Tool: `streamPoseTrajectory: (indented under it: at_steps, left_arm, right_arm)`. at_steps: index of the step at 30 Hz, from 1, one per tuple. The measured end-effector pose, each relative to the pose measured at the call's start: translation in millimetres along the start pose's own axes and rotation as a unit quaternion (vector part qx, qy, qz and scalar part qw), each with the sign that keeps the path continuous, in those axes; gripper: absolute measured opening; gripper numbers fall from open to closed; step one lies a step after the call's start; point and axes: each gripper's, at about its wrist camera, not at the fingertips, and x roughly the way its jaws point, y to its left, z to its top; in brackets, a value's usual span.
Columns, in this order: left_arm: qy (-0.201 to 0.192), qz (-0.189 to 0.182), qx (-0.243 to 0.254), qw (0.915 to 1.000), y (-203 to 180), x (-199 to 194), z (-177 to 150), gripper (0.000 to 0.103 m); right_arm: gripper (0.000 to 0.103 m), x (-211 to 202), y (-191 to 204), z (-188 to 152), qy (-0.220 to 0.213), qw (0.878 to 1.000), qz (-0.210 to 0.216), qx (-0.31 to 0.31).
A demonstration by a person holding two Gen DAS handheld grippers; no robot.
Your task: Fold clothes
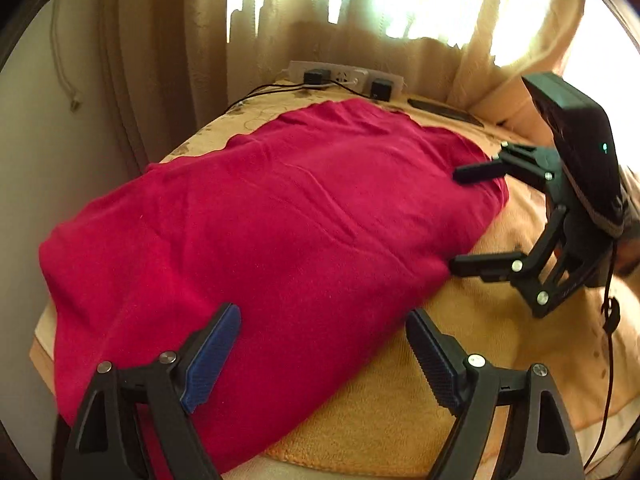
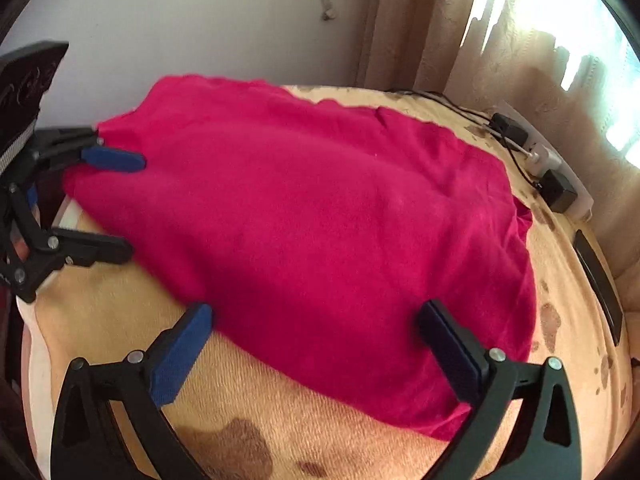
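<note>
The red garment [image 1: 280, 216] lay spread flat on the tan towel-covered surface [image 1: 380, 412], reaching from the near edge toward the far side, where a power strip [image 1: 344, 78] sat below the curtain [image 1: 168, 40]. Its near hem ran from left to right, and this was the edge both tools faced.

The left gripper [image 1: 324, 356] stood wide open at the left part of that hem, one pad over the cloth and the other over bare towel. It held nothing.

The right gripper [image 2: 316, 356] stood equally wide at the right part of the hem, straddling the edge, with no cloth pinched.

Each gripper was nearest its own end of the hem. The next move probably required both to lower and close on that edge together.
</note>
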Motion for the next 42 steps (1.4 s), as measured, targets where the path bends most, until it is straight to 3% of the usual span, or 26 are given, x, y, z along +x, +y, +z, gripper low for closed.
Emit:
streamPoseTrajectory:
  at_steps: [3, 6, 9, 12, 16, 17, 20, 23, 29, 32, 36, 38, 42]
  left_arm:
    - [0.009, -0.028, -0.009, 0.9995, 10, -5, 5, 0.087]
    - [-0.012, -0.059, -0.076, 0.9953, 35, -14, 21, 0.087]
    - [-0.058, -0.019, -0.116, 0.9914, 62, -20, 39, 0.087]
    - [-0.067, 0.029, -0.172, 0.9825, 93, -6, 56, 0.087]
    - [-0.045, 0.042, -0.273, 0.96, 130, 27, 65, 0.087]
    - [-0.047, 0.048, -0.28, 0.9576, 134, 31, 65, 0.087]
    - [-0.058, 0.073, -0.264, 0.9599, 133, 38, 64, 0.087]
    - [-0.046, 0.099, -0.221, 0.9692, 122, 42, 65, 0.087]
    - [-0.059, 0.077, -0.235, 0.9672, 130, 37, 60, 0.087]
    - [-0.061, 0.072, -0.235, 0.9674, 132, 37, 61, 0.091]
    - [-0.056, 0.072, -0.225, 0.9701, 128, 38, 65, 0.095]
    - [-0.052, 0.078, -0.217, 0.9716, 125, 38, 67, 0.097]
    - [-0.031, 0.131, -0.22, 0.9661, 109, 29, 70, 0.097]
  right_arm:
    - [0.103, -1, -9, -8, -0.002, 1.0, 0.015, -0.01]
    - [0.103, -2, -13, 2, 0.012, 1.0, 0.02, -0.005]
    - [0.103, -12, -30, 31, -0.029, 0.998, 0.023, 0.042]
    - [0.103, -5, -51, 72, -0.061, 0.994, 0.0, 0.094]
    - [0.103, 48, -79, 115, -0.042, 0.988, -0.012, 0.148]
    - [0.103, 61, -84, 122, -0.032, 0.987, -0.019, 0.158]
    - [0.103, 99, -102, 115, 0.042, 0.983, -0.082, 0.162]
    - [0.102, 90, -130, 100, 0.03, 0.969, -0.087, 0.23]
    - [0.102, 99, -129, 99, 0.035, 0.972, -0.095, 0.212]
    - [0.103, 95, -129, 97, 0.013, 0.973, -0.091, 0.212]
    - [0.103, 53, -115, 87, -0.059, 0.974, -0.09, 0.201]
    - [0.103, 28, -102, 79, -0.075, 0.975, -0.078, 0.191]
    - [0.103, -10, -70, 45, -0.065, 0.984, -0.076, 0.148]
